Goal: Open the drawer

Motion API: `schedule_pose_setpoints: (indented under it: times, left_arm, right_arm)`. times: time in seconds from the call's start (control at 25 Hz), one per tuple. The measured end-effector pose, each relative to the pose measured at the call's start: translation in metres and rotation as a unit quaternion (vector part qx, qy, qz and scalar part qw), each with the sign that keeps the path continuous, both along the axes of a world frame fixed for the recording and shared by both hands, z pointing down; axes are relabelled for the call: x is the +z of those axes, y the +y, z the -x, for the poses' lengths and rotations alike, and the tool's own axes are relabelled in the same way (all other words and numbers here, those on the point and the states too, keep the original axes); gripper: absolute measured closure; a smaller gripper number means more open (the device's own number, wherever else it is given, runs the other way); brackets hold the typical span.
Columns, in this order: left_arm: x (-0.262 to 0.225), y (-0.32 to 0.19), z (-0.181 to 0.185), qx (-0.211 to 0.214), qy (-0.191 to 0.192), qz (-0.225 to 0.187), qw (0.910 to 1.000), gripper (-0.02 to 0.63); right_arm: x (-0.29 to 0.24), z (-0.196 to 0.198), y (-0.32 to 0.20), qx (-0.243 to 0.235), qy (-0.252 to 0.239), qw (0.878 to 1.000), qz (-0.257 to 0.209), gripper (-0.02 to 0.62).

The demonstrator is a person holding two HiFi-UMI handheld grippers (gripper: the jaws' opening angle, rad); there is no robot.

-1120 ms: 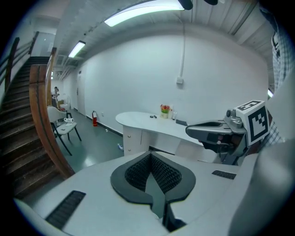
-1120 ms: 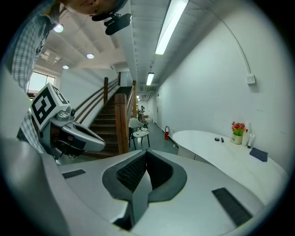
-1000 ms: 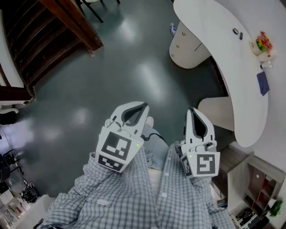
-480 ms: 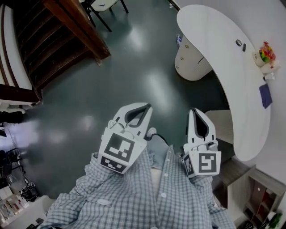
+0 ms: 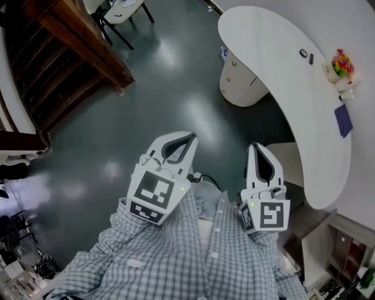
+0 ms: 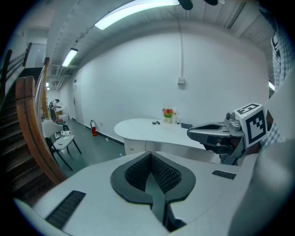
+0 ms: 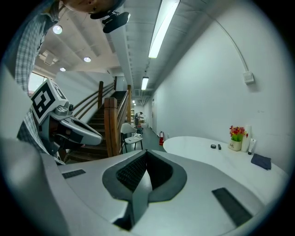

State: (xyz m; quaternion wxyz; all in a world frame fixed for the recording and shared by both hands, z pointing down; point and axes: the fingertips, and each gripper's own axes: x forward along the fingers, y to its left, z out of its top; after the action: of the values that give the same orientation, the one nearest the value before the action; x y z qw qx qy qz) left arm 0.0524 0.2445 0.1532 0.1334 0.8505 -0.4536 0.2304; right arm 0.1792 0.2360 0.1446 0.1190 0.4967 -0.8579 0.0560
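A rounded white drawer cabinet (image 5: 235,82) with small knobs stands under the far end of the curved white desk (image 5: 281,64); in the left gripper view the cabinet (image 6: 133,146) shows below the desk top (image 6: 156,131). My left gripper (image 5: 191,138) and right gripper (image 5: 253,146) hang side by side over the dark green floor, well short of the cabinet. Both are shut with nothing between the pads. The left gripper's jaws (image 6: 149,156) meet along one seam, and so do the right gripper's (image 7: 146,153). A second pale cabinet (image 5: 287,158) sits under the desk beside my right gripper.
A wooden staircase (image 5: 70,53) rises at the left, with a chair (image 5: 120,10) beyond it. On the desk are a flower pot (image 5: 338,61), two small dark items (image 5: 306,55) and a dark blue cloth (image 5: 343,120). Shelving (image 5: 345,246) stands at the lower right.
Both grippers have travelled a little across the floor with the person, and the desk and staircase have shifted in the head view. Both stay shut and empty.
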Motion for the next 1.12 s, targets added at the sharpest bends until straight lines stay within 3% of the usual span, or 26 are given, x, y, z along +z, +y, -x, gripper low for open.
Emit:
schedule_pose_setpoints:
  times: [0.52,1.12]
  left_arm:
    - [0.0,-0.115,0.017,0.085,0.001,0.001,0.9963,0.607]
    - [0.0,-0.232,0.067,0.149,0.0,0.009,0.9889,0.607]
  right_arm:
    - [-0.009,0.026,-0.088,0.073,0.019,0.997,0.005,0.587]
    - [-0.01,0.083,-0.197,0.126,0.021,0.992,0.021,0.587]
